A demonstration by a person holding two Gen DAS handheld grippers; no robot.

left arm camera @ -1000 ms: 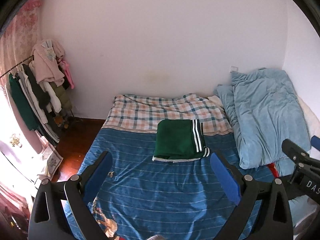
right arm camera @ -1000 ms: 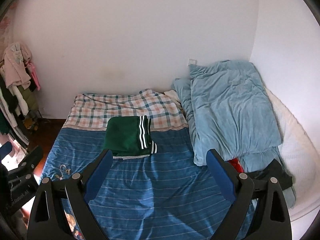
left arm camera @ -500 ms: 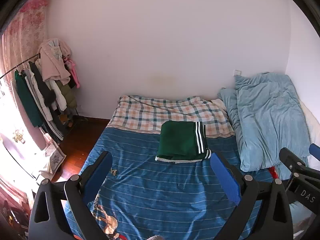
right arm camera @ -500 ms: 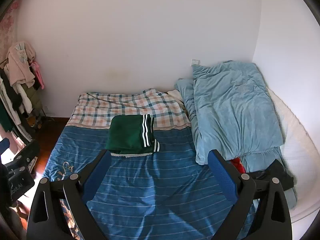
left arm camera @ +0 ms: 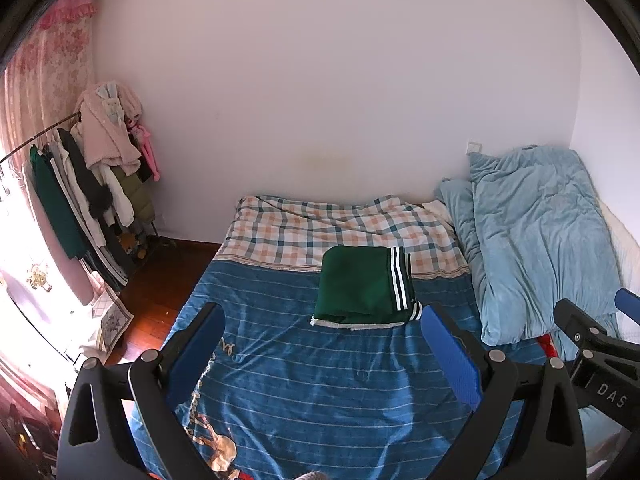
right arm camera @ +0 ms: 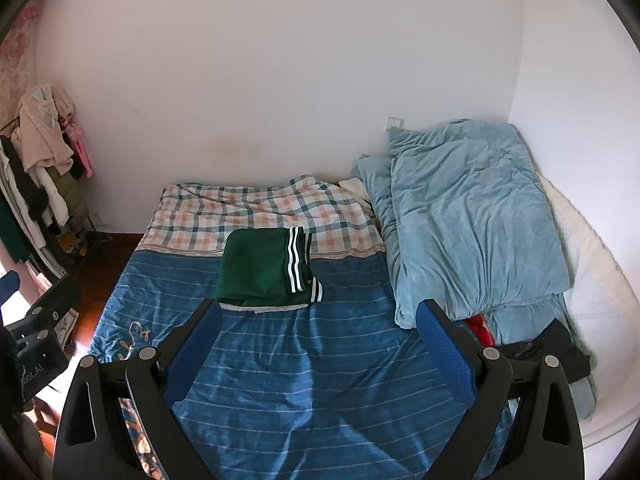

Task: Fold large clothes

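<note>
A green garment with white stripes (left arm camera: 362,286) lies folded in a neat rectangle on the blue striped bedspread (left arm camera: 320,380), at its edge with the checked sheet. It also shows in the right wrist view (right arm camera: 266,272). My left gripper (left arm camera: 322,322) is open and empty, held above the bed short of the garment. My right gripper (right arm camera: 318,318) is open and empty, also back from the garment. The right gripper's body shows at the right edge of the left wrist view (left arm camera: 592,344).
A light blue duvet (right arm camera: 468,220) is piled on the bed's right side, with a black cloth (right arm camera: 556,348) and something red (right arm camera: 480,328) by it. A clothes rack (left arm camera: 88,192) stands left of the bed on the wood floor. A white wall is behind.
Both grippers have drawn back and up from the bed; the folded green garment looks slightly farther and lower in view. It has not moved on the bed.
</note>
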